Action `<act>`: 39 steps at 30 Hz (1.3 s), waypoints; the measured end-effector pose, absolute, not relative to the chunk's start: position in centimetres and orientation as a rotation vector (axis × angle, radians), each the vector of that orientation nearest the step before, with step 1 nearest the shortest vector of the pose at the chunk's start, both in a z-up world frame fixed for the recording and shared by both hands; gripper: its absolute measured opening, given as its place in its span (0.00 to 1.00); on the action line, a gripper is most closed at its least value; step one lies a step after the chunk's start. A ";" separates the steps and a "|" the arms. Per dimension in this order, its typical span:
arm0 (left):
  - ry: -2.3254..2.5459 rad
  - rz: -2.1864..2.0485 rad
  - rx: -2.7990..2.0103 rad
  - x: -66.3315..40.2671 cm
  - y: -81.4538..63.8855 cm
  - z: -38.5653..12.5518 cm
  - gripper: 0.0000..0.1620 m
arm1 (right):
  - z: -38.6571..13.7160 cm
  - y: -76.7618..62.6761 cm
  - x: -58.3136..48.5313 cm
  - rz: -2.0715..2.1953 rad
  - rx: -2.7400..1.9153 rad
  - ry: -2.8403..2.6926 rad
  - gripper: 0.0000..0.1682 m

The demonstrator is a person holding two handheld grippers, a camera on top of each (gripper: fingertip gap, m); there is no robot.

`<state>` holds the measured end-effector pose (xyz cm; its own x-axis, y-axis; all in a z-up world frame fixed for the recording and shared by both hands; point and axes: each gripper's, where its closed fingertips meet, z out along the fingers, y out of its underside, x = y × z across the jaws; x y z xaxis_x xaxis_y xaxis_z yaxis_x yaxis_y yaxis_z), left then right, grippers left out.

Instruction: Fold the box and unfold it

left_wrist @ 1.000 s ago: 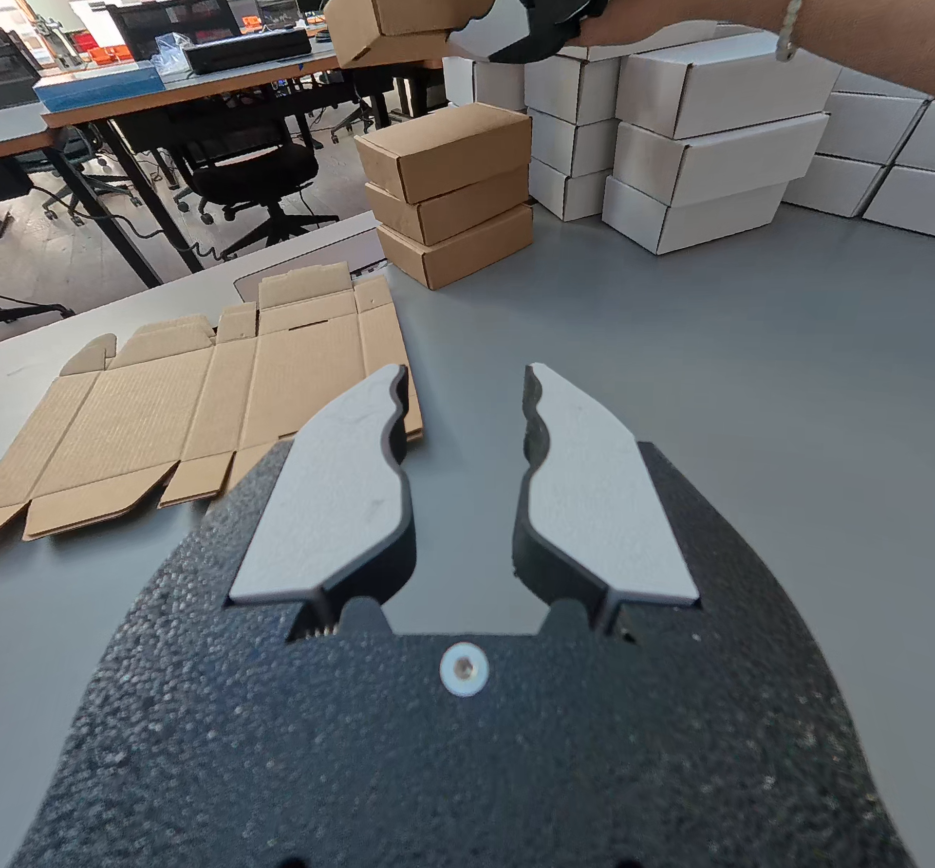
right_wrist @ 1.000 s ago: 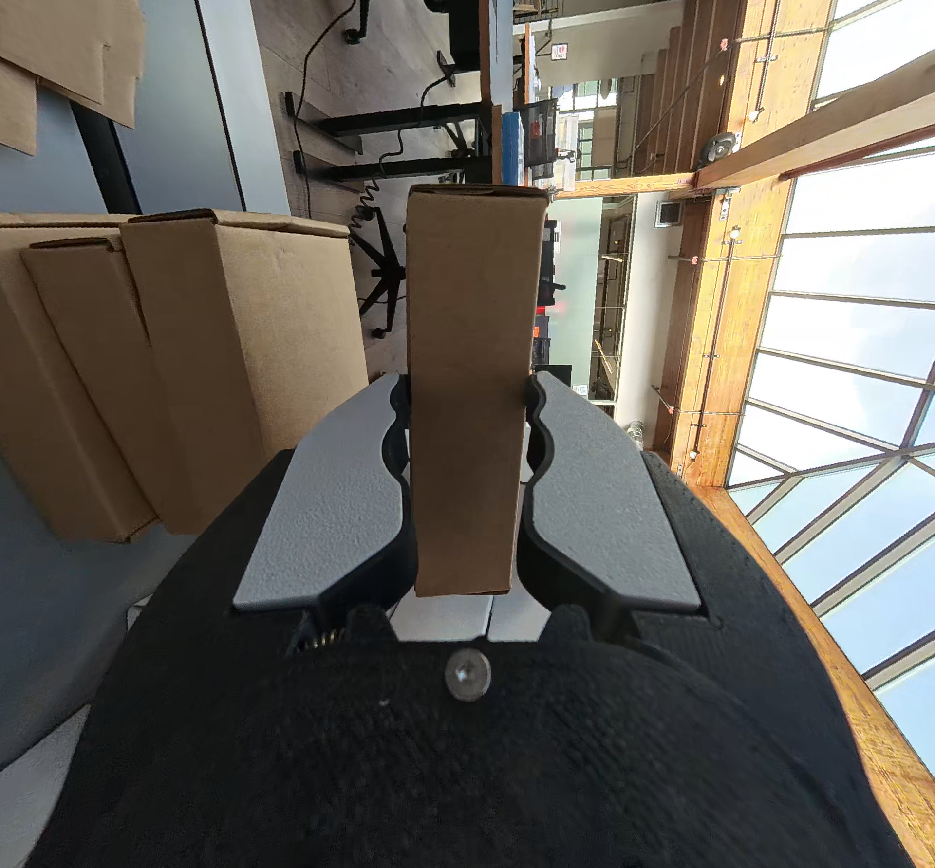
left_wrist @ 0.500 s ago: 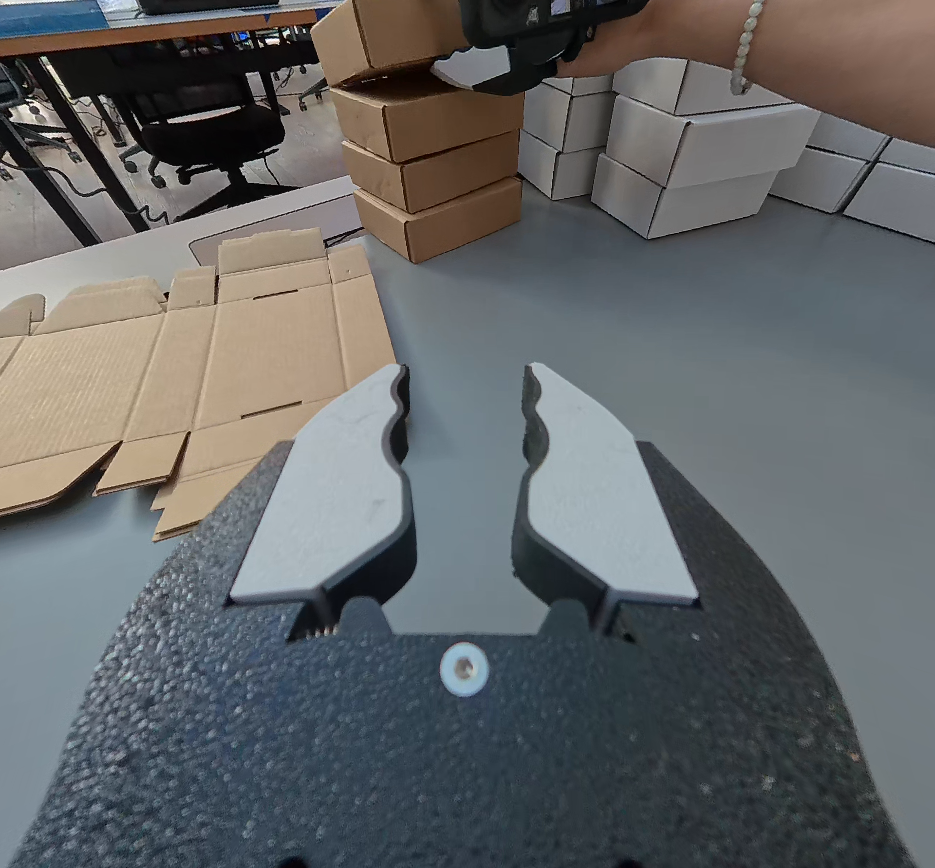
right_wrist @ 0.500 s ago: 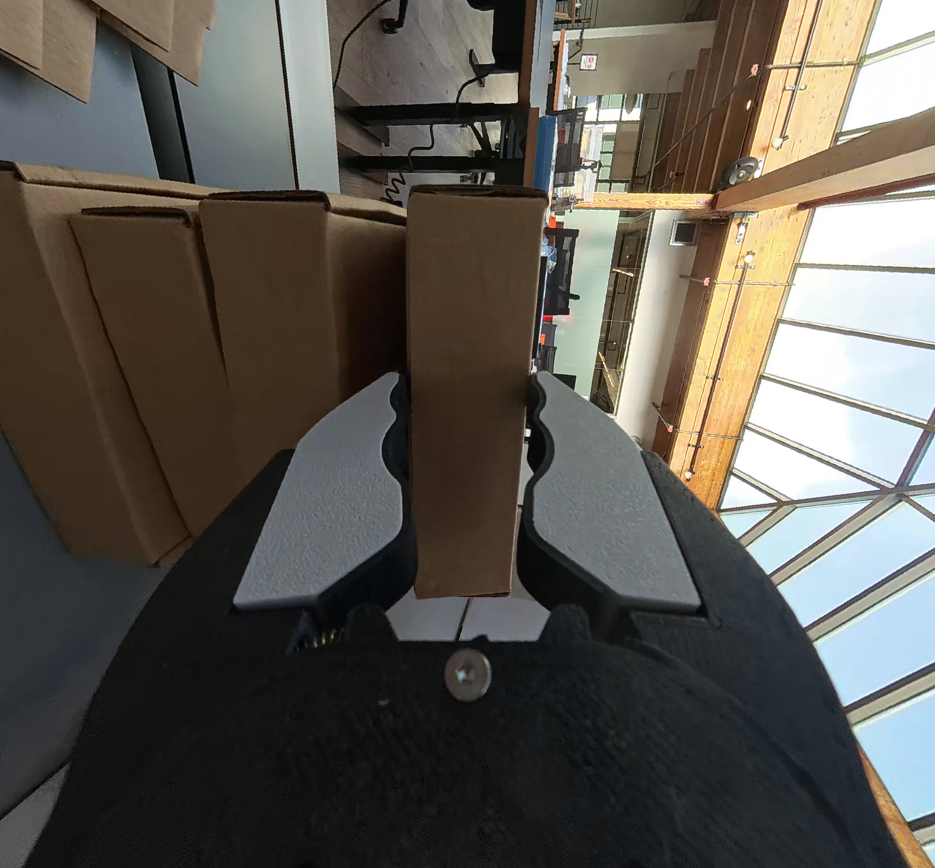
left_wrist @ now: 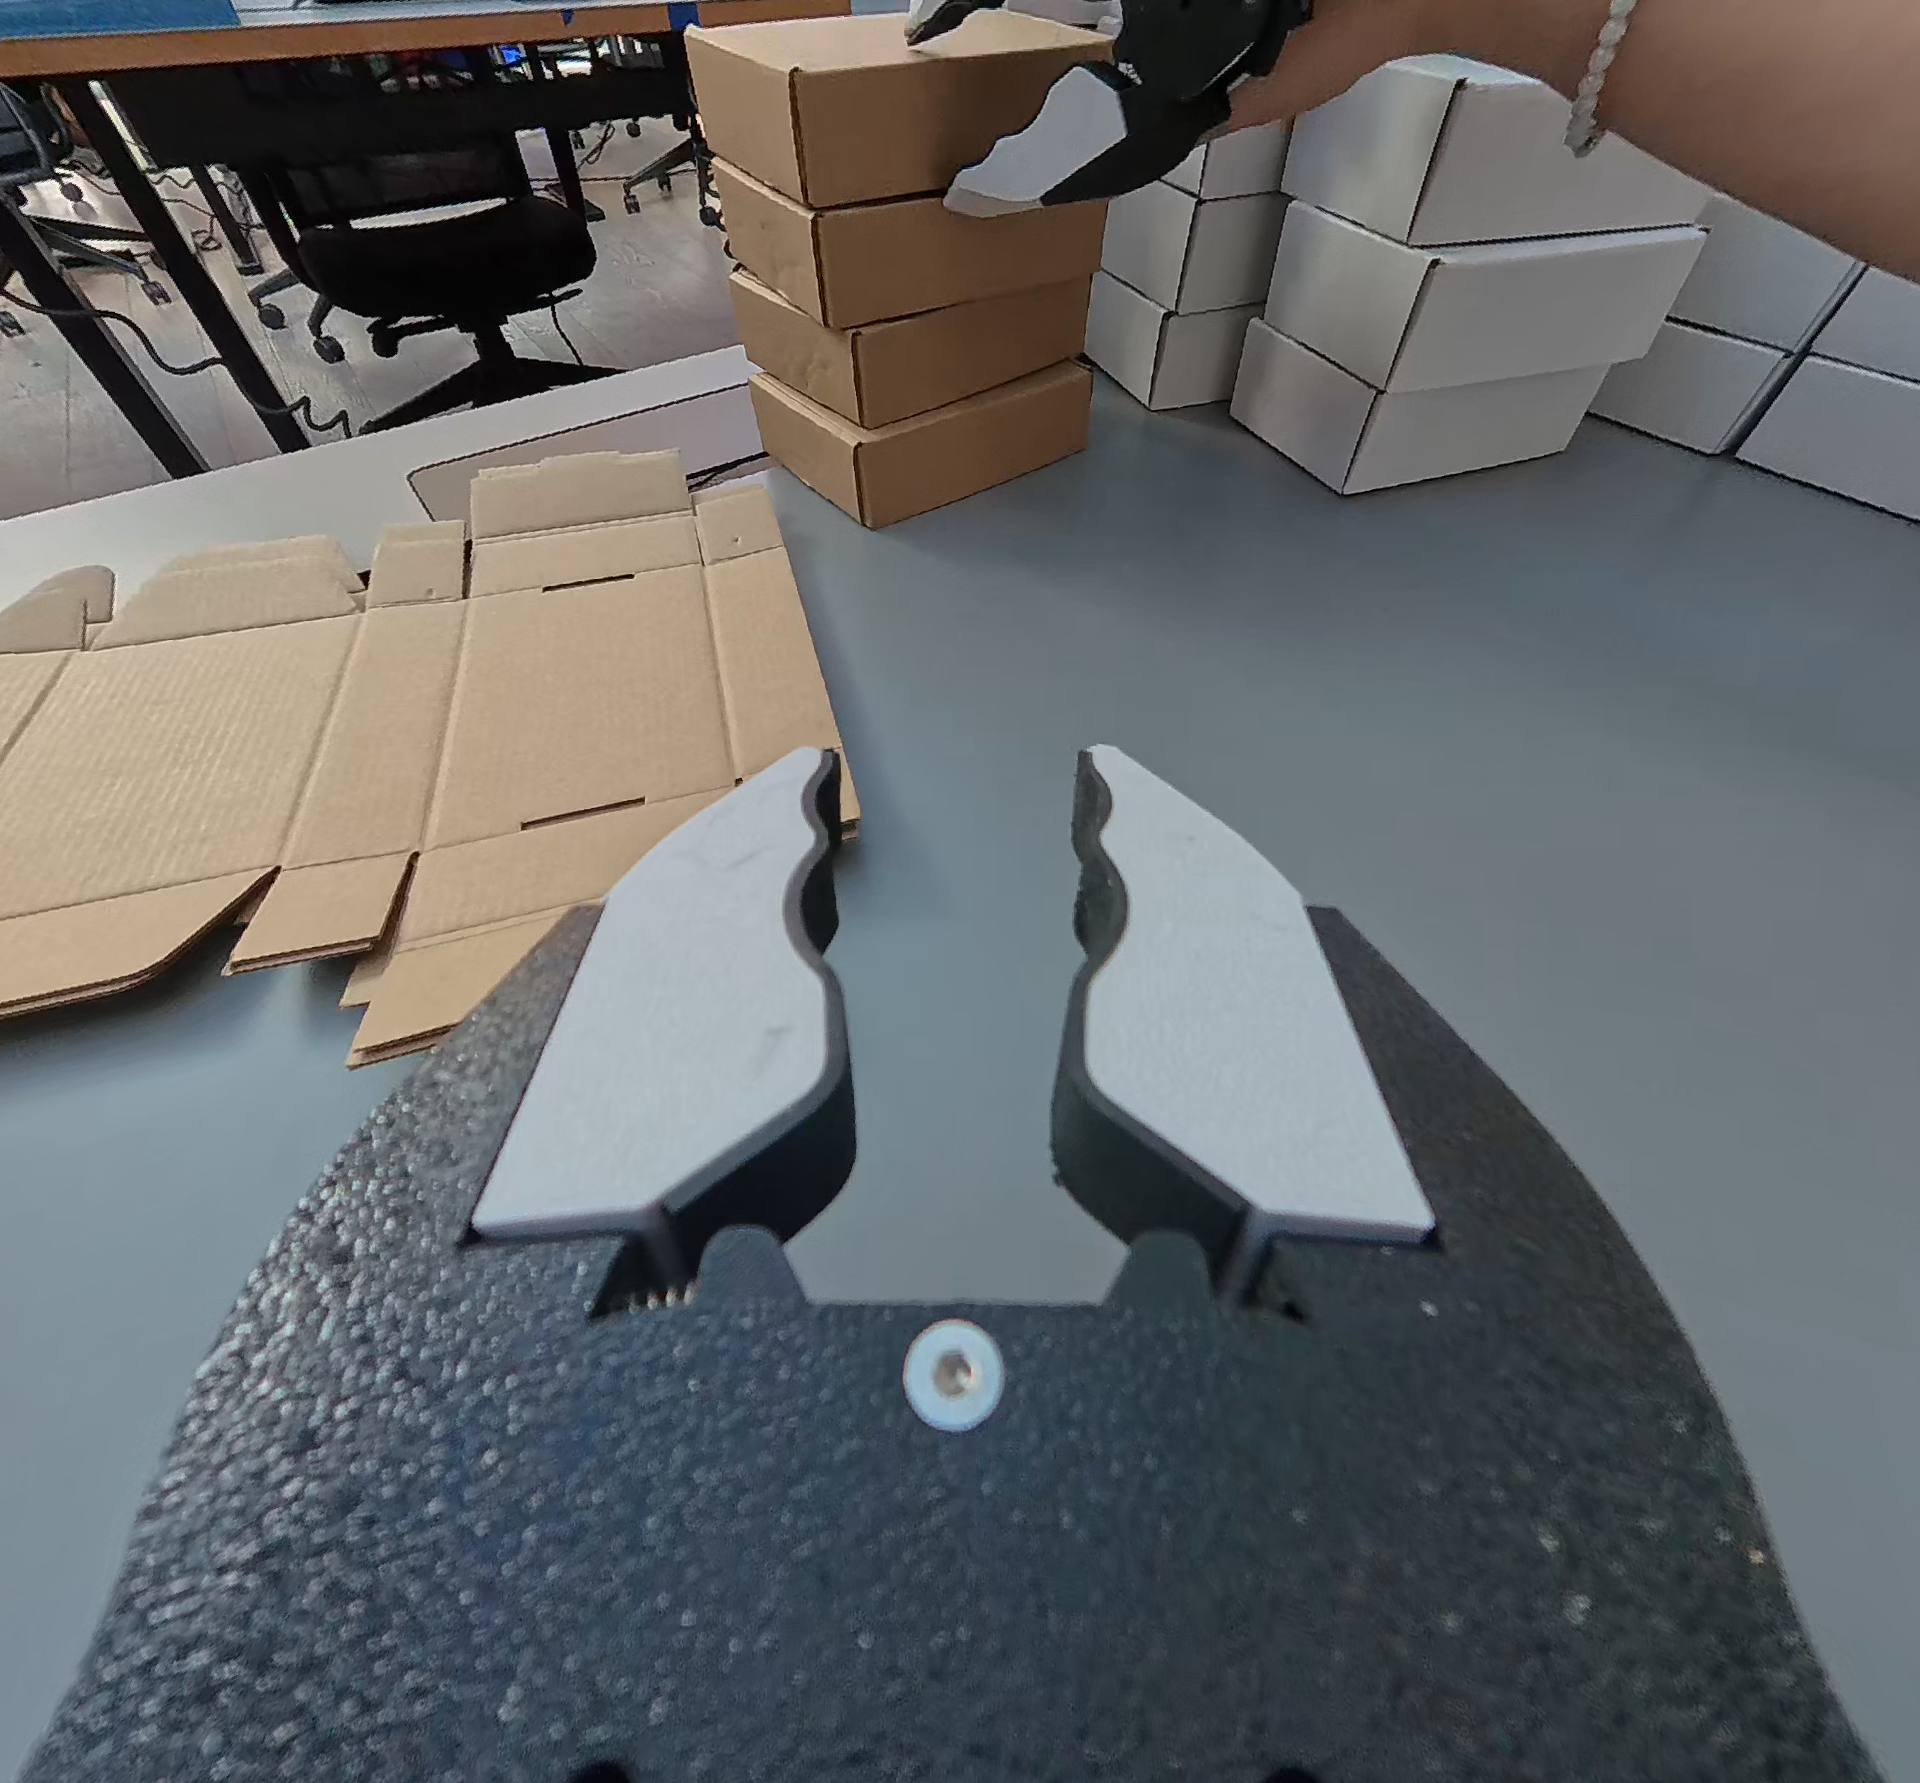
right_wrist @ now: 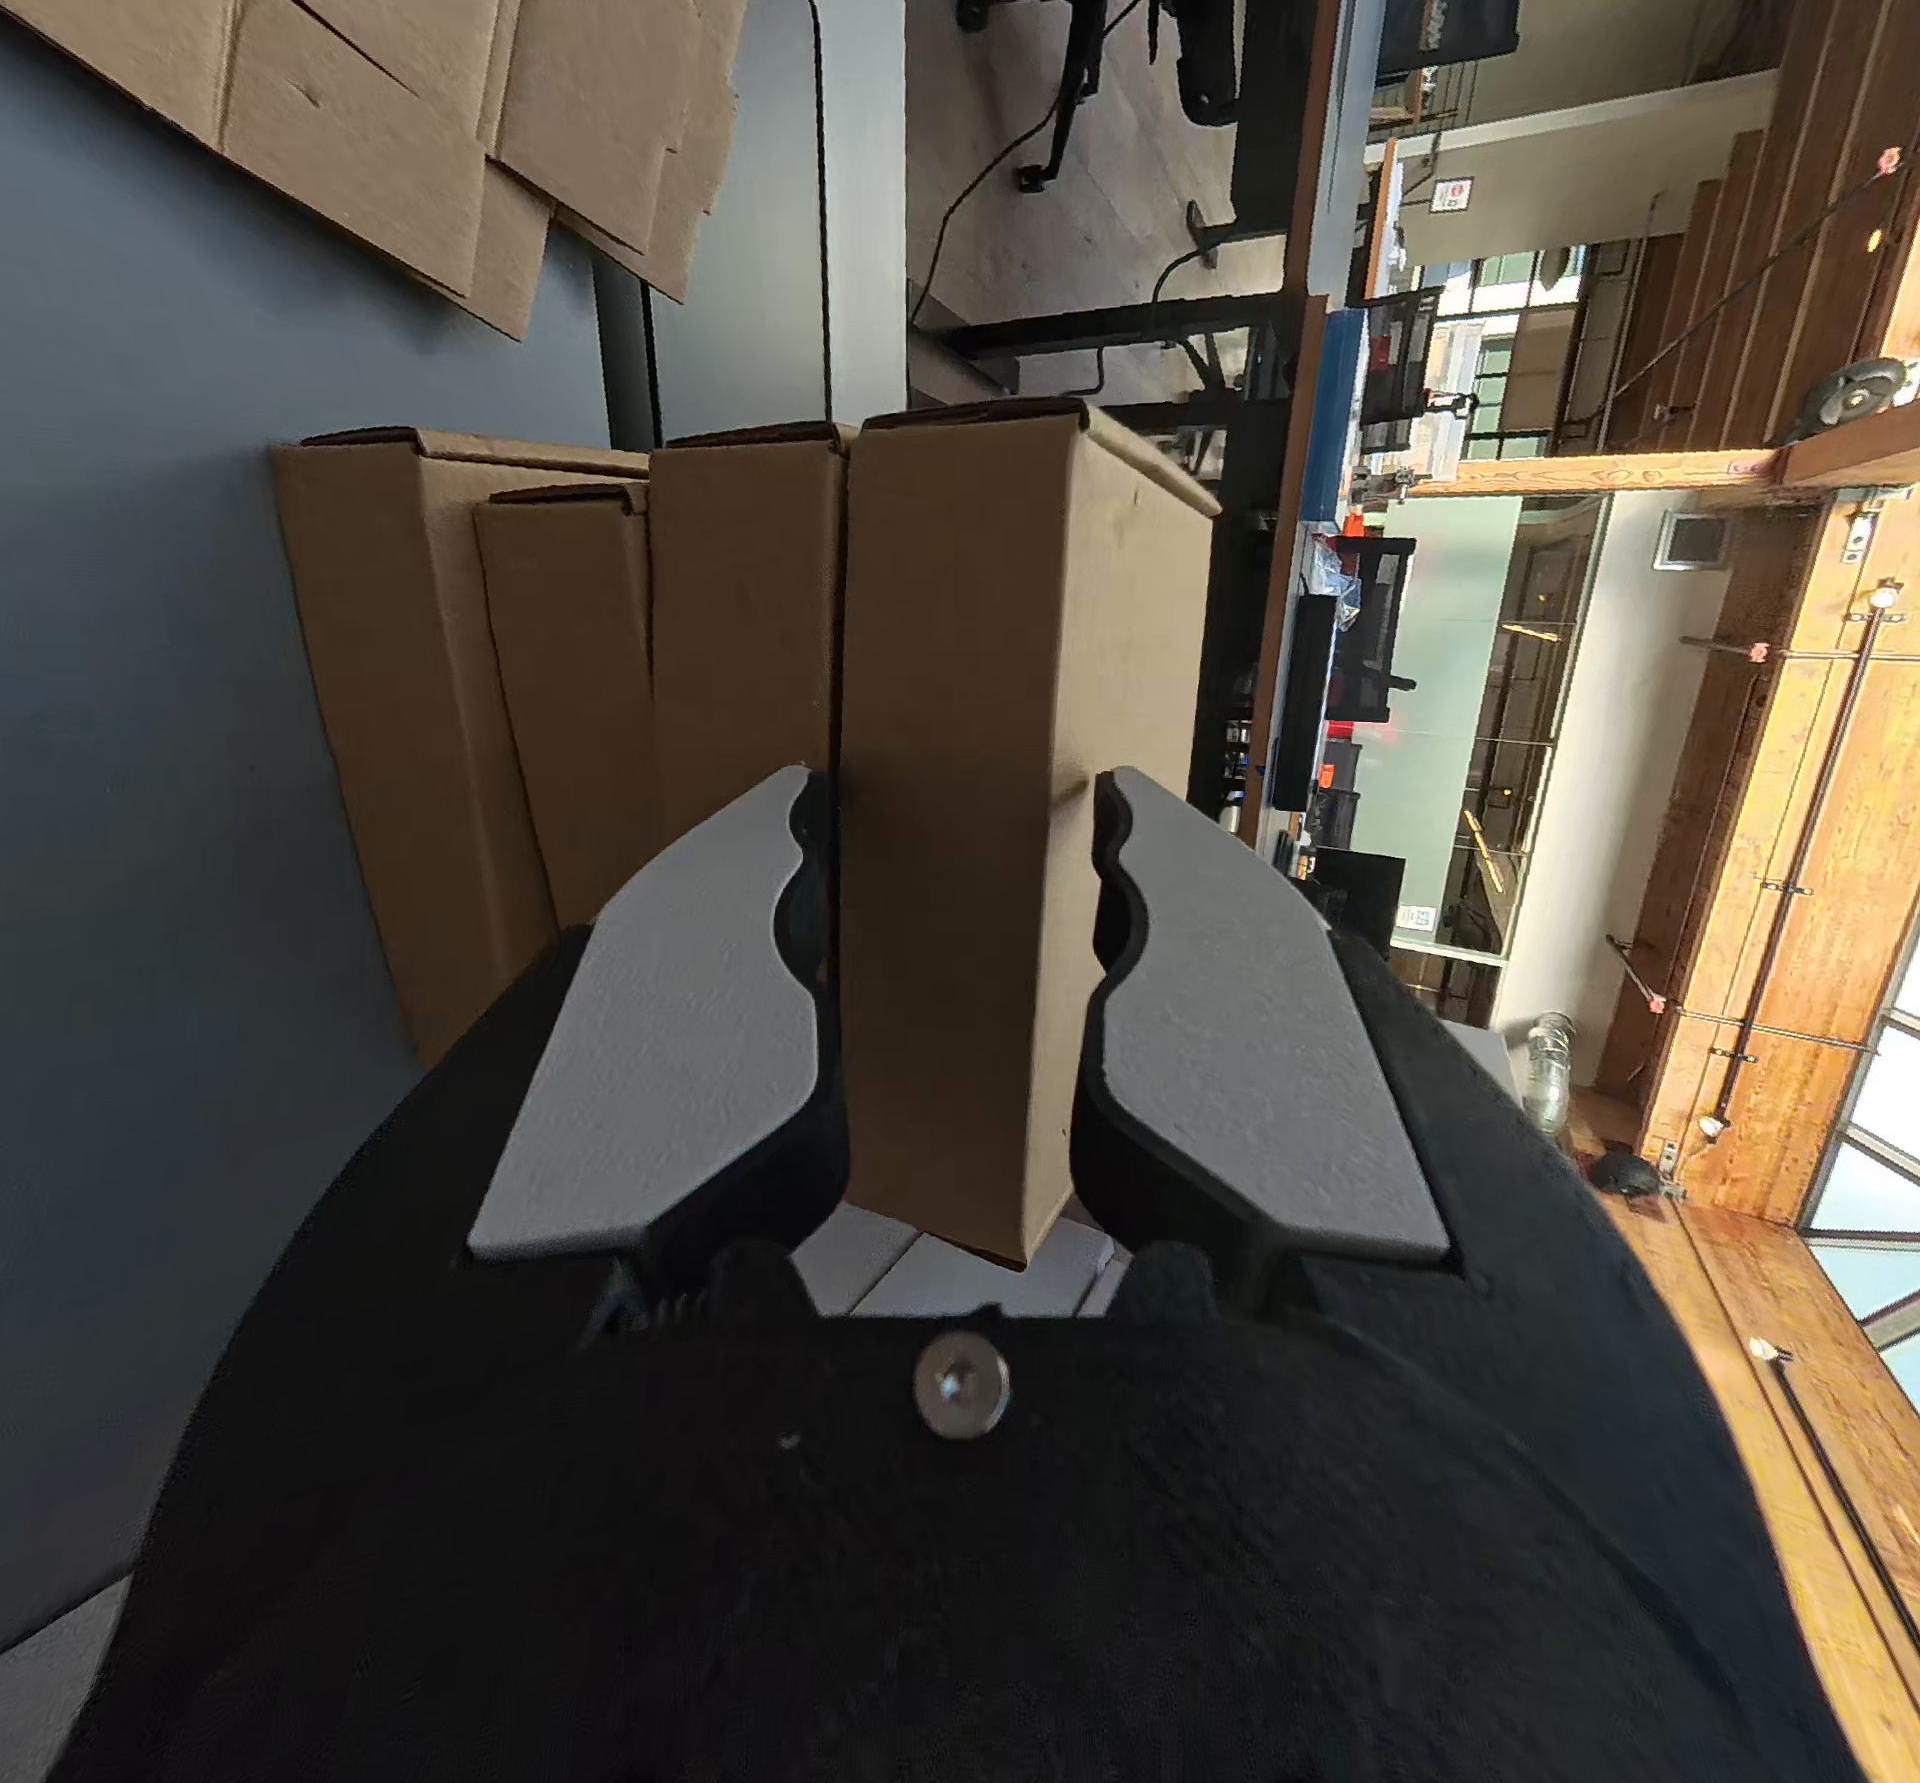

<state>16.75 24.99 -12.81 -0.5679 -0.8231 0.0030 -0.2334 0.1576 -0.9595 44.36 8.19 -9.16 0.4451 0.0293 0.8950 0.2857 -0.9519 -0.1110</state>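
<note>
1. Box (left_wrist: 914, 107), brown and folded, sits atop the stack of brown boxes (left_wrist: 914, 351) near the tabletop's (left_wrist: 1455, 694) far edge.
2. Right hand-held gripper (right_wrist: 961, 902) straddles it, jaws spread slightly wider than the box.
3. Left hand-held gripper (left_wrist: 951, 808) hangs parted and empty beside flat cardboard sheets (left_wrist: 416, 746).

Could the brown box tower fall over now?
Maybe. The top box sits on three others, and the right gripper has opened around it with its fingers close beside it. Pulling back crooked could drag the box or tip the stack. The white boxes right beside it could get bumped too.
</note>
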 end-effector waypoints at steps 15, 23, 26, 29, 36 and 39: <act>1.774 -1.441 -1.068 16.7 28.7 -11.4 0.26 | -4.3 14.3 35.2 -1.287 -2.166 -0.320 0.42; 1.748 -1.361 -1.113 16.8 31.2 -12.2 0.24 | -12.6 20.4 27.5 -1.242 -2.132 -0.640 0.42; 1.805 -1.204 -1.104 17.1 32.1 -14.2 0.26 | -13.0 19.7 26.0 -1.119 -2.119 -0.461 0.42; 1.893 -1.055 -1.051 17.6 32.3 -16.3 0.30 | -13.1 18.4 24.0 -1.016 -2.109 -0.322 0.41; 2.076 -0.760 -0.661 20.1 27.7 -19.2 0.27 | -11.8 13.5 21.4 -0.911 -2.012 -0.013 0.39; 2.137 -0.782 -0.707 22.1 26.4 -19.9 0.27 | -11.7 11.1 21.3 -0.950 -2.010 0.044 0.39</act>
<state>22.14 26.40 -19.85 -0.5741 -0.6846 -0.4492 -0.2333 0.6626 -0.7117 21.25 11.14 -11.69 0.7060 -0.3683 0.6049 0.3102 -0.6071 -0.7316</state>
